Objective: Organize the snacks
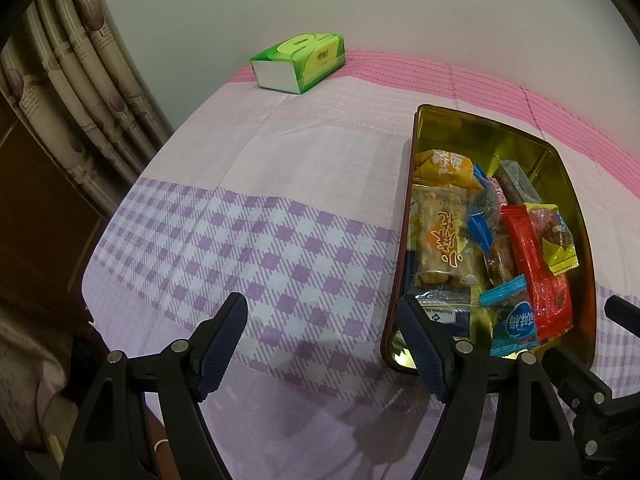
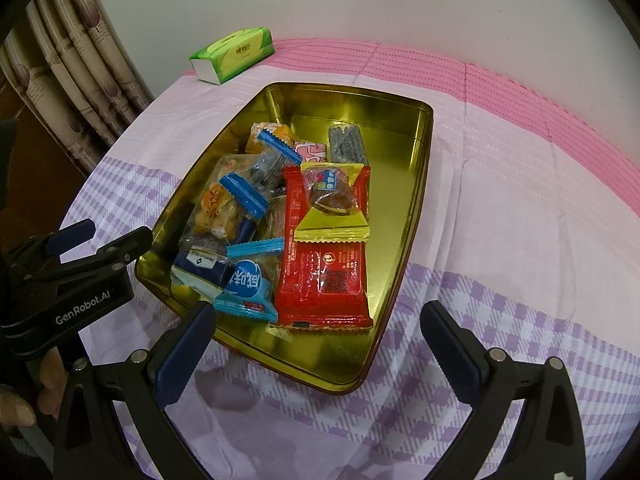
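The snack packets [image 2: 320, 216] lie heaped in the gold tin [image 2: 400, 184] on the checked table [image 2: 500, 240]. I judge them light, crinkly and slick, so I would pinch a sealed end, such as the red packet [image 2: 324, 264]. My left claw [image 1: 324, 316] and right claw [image 2: 320, 328] both stand wide open, holding nothing. Only the right view shows the whole tin, and a hand [image 2: 24, 396] behind the left claw; the left view cuts off the tin's near corner. A green tissue pack [image 1: 298, 62] sits far back.

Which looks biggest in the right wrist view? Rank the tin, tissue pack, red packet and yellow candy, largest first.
1. tin
2. red packet
3. tissue pack, though it lies farther from the camera, so its true size against the packet is unsure
4. yellow candy
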`<action>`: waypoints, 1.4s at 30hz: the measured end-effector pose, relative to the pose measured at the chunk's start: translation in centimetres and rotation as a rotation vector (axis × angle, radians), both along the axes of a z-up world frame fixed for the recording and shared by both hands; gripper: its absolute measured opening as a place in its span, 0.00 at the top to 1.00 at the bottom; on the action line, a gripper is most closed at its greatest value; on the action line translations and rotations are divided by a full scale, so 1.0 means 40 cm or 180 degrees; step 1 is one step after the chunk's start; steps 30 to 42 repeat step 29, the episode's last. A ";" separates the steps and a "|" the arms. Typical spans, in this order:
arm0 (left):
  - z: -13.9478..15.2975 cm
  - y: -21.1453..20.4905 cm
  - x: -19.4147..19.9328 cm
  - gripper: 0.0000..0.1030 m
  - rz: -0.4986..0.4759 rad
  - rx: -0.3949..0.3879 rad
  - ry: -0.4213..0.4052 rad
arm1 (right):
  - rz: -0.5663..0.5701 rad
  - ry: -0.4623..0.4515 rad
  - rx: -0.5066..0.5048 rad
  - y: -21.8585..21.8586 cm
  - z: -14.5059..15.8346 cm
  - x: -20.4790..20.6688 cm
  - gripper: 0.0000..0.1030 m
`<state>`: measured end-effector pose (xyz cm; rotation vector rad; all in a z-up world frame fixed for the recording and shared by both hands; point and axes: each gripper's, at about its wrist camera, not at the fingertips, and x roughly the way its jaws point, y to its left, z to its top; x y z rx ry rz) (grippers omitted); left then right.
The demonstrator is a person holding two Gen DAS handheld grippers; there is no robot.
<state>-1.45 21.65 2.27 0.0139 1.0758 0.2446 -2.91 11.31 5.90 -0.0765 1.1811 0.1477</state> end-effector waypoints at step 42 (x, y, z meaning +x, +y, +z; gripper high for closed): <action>0.001 0.003 0.005 0.25 0.0001 -0.0047 0.0014 | -0.0007 -0.0005 0.0009 -0.006 -0.002 -0.005 0.02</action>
